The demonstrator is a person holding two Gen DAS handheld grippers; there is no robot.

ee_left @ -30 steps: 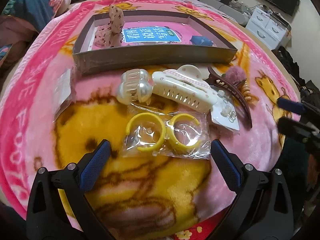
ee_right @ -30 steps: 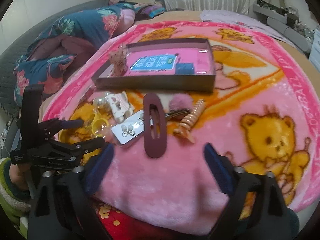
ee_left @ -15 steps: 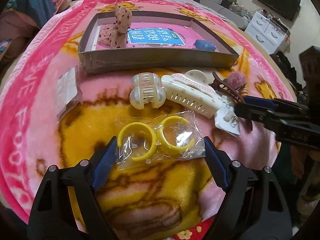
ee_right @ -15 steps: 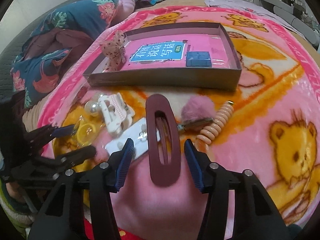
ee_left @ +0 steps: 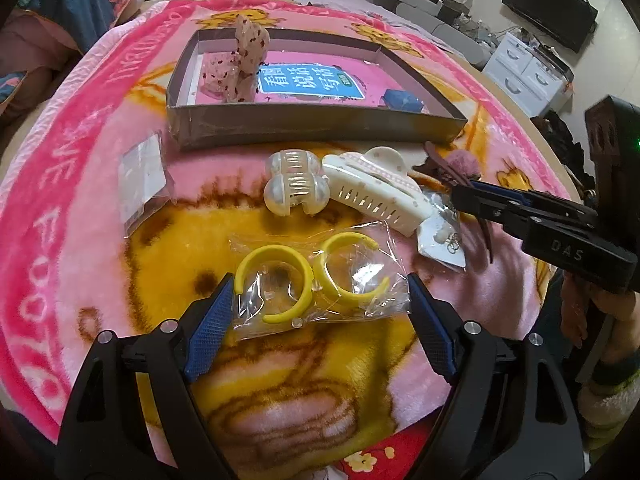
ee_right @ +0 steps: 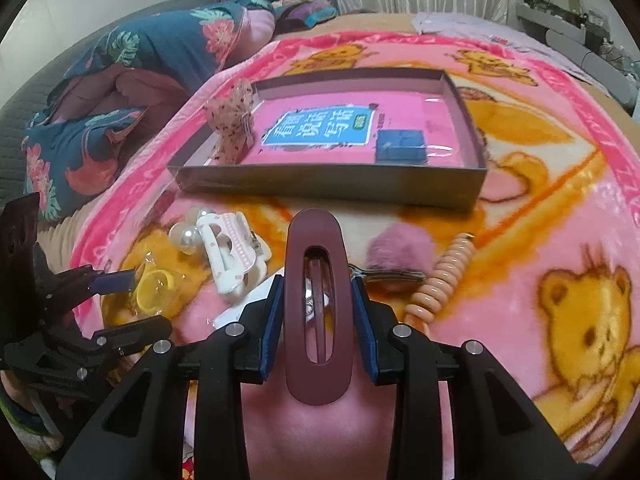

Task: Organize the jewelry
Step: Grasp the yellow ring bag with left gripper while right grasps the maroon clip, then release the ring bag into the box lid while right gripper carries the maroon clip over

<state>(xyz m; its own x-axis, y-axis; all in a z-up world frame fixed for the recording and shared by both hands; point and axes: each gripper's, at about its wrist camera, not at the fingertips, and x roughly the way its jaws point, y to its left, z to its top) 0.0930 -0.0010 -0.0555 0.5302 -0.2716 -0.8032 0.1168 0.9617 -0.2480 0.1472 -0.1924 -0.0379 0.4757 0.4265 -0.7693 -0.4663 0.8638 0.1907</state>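
The right gripper (ee_right: 318, 316) has just been closing, and its blue-padded jaws now pinch the long sides of a dark maroon oval plastic hair clip (ee_right: 318, 304) with a slot down its middle, which lies flat on the pink plush blanket (ee_right: 520, 208) printed with yellow bears. The left gripper (ee_left: 320, 308) has its jaws spread, one blue pad at each end of a clear plastic bag holding two yellow open hoop earrings (ee_left: 316, 280); the left pad touches or nearly touches the bag's edge (I cannot tell which), and the bag lies on the blanket between them. Just beyond the bag sit a pearly translucent claw clip (ee_left: 296, 188) and, touching it on the right, a cream-white claw clip with pink trim (ee_left: 376, 192). A white card carrying small earrings (ee_left: 444, 244) lies partly under the maroon clip and the cream claw. Right of the maroon clip are a pink fluffy pom-pom clip (ee_right: 400, 248) and a peach coiled spiral hair tie (ee_right: 440, 280), just beside each other. A small clear packet (ee_left: 142, 180) lies apart at the left. Farther back stands a shallow grey cardboard box lid (ee_right: 332, 184) with a pink lining and a blue label of Chinese characters, holding a pink speckled fabric bow (ee_right: 232, 120) at its left end and a small dark blue square box (ee_right: 400, 146) toward its right.
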